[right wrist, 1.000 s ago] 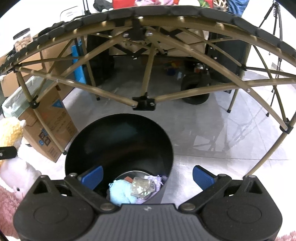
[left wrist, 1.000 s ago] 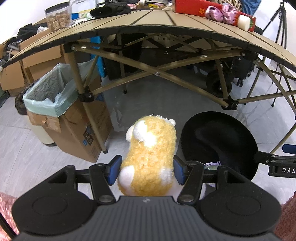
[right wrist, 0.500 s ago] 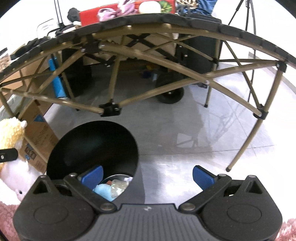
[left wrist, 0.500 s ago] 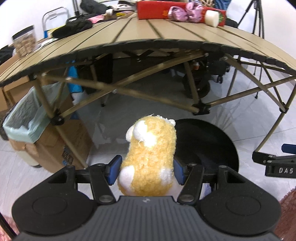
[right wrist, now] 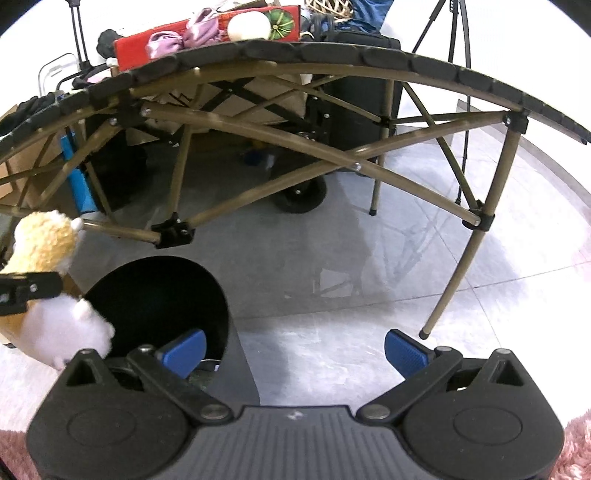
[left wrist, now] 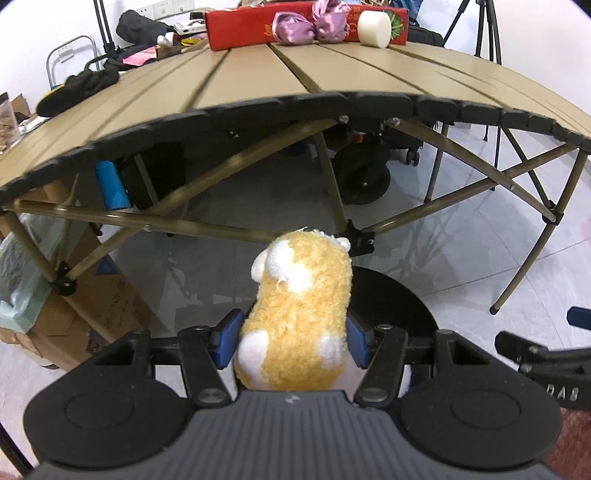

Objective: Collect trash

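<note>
Raised higher, left tongs (left wrist: 291, 334) clamp plush toy (left wrist: 299, 314); right tongs (right wrist: 293, 345) gape wide.

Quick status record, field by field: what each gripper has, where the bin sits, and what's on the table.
left gripper: shut on the plush toy, yellow and white, held upright
right gripper: open, holding nothing
trash bin: black, round, on the floor in front of the folding table's edge
bin contents: barely visible, cannot identify
plush versus bin: at the bin's left rim in the right wrist view
folding table: carries a red box, a purple bow and a white cylinder
</note>
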Demonstrator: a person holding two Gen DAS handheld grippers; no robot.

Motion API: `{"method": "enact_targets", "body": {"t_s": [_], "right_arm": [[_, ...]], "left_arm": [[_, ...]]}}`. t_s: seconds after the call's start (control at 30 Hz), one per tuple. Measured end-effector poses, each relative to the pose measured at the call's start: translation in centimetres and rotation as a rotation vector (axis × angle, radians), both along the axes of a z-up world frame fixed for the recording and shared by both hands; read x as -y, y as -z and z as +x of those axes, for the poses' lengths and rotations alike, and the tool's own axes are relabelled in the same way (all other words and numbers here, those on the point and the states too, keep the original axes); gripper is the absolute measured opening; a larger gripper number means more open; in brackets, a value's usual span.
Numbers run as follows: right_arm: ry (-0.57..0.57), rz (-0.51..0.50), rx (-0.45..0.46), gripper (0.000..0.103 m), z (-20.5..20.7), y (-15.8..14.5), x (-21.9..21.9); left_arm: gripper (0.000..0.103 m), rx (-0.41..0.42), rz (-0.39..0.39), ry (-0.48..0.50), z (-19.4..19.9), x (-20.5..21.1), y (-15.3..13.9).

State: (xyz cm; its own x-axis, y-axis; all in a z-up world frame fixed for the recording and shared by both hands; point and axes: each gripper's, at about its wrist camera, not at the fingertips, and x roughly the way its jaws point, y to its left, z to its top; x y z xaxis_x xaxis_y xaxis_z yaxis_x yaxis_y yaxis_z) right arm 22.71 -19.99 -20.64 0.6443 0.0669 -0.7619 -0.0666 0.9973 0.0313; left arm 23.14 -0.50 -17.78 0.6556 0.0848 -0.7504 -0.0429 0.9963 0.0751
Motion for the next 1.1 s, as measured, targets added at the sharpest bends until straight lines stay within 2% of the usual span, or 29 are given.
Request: {"method": "enact_targets", "body": {"t_s": [0.4,0.67,0.77,0.8,0.9,1.0,1.1], "right_arm": [[0.005,0.0,0.003,0.103,1.0,0.4,-0.7],[-0.001,-0.012,0.006,0.103,1.0,0.4,-1.0],[-0.001,-0.011,0.007,0.103,0.9,0.4,-1.0],[-0.001,-0.01,0.007,0.103,0.9,0.4,-1.1],[-0.001,-0.009,0.005,0.103,1.0,0.4,-1.0],[-0.001,-0.006,0.002,0.103,1.0,0.4,-1.0],[-0.001,-0.002,-0.001,0.103,1.0,0.4,-1.0]], "left_arm": [[0.059,0.01,0.045,-0.008,0.7,0.4,1.6],[0.06,0.016,0.024,-0.022,0.8,-0.3,1.6],[0.067,0.007,0.023,-0.019,0.8,-0.2,1.7],[0.073,0.005,0.025,-0.018,0.8,-0.1,1.8],[0.101,0.019,0.058,-0.032,0.7,0.2,1.7],[0.103,0.037,0.108,-0.04,0.5,0.6,1.5],[0.103,0.022,0.119,-0.035,0.6,0.7,1.7]]}}
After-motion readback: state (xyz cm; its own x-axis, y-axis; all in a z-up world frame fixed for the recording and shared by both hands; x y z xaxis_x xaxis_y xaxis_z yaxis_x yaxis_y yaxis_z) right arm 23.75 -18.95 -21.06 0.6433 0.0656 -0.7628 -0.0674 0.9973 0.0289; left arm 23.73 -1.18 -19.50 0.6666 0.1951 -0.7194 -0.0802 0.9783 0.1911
